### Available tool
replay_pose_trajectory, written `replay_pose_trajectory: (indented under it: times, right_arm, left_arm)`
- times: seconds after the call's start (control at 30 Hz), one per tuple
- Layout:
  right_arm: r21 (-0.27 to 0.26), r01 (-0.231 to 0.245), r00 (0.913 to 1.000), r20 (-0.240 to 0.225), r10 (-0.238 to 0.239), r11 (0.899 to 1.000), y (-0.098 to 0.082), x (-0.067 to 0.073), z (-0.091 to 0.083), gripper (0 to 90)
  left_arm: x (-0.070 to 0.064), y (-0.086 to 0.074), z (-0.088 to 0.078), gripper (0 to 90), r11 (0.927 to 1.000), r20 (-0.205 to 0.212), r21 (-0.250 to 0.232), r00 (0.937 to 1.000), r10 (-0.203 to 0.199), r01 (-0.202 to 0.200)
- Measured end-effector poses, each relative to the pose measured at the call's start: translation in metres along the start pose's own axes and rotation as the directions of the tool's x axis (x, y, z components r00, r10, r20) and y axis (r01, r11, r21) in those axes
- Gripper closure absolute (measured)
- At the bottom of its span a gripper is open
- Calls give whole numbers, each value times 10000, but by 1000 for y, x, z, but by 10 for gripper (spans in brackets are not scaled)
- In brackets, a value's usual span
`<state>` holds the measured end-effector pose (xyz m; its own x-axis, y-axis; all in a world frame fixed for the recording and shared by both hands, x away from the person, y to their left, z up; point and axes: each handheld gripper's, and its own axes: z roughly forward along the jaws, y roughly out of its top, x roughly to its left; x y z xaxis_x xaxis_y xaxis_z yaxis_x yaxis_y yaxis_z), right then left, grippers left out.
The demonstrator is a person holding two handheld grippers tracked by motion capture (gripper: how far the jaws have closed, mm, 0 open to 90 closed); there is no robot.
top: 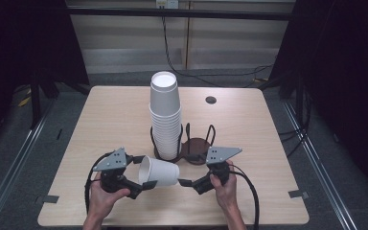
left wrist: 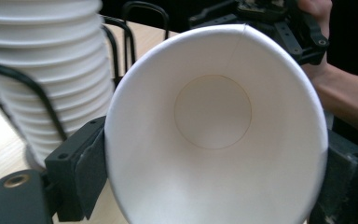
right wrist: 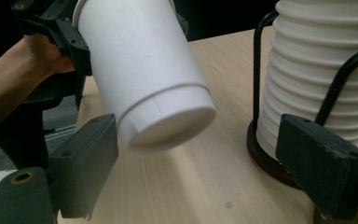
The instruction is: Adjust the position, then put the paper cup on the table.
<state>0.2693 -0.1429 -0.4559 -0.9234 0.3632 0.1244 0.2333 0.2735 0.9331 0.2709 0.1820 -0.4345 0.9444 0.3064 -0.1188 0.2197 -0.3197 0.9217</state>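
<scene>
A single white paper cup (top: 158, 171) lies sideways above the table's front, and my left gripper (top: 141, 173) is shut on its rim. In the left gripper view the cup's open mouth (left wrist: 214, 121) faces the camera, with a black jaw pressed on each side. My right gripper (top: 187, 171) stands open just right of the cup's base. The right gripper view has the cup's base (right wrist: 168, 126) between its spread jaws, close to the left one and apart from the right one. A tall stack of white cups (top: 165, 115) sits in a black wire holder behind.
A second wire holder (top: 197, 146) with a brown round base stands without cups, right of the stack and just behind my right gripper. The stack (right wrist: 321, 70) is close behind the right jaw. A dark cable hole (top: 211, 99) marks the far right of the wooden table (top: 105, 120).
</scene>
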Motion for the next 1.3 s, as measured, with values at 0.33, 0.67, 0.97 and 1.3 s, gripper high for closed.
replay_pose_trajectory:
  times: [0.33,0.67,0.97,1.3]
  right_arm:
    - [-366,-204,9983,531,223,9991,-11,-1,-6,126]
    - [-654,-214,9938,1074,283,9976,-16,-2,-12,126]
    - [-911,-288,9823,1819,450,9954,-19,-3,-17,126]
    - [-1406,-328,9665,2476,672,9895,-24,-3,-21,125]
  left_arm:
    - [8,-4,-12,120,9992,-172,290,9995,-273,278]
    - [14,-2,-28,119,9973,-364,698,9991,-212,238]
    - [23,0,-43,119,9948,-705,931,9969,-356,421]
    - [37,5,-57,118,9878,-1177,1429,9920,-449,617]
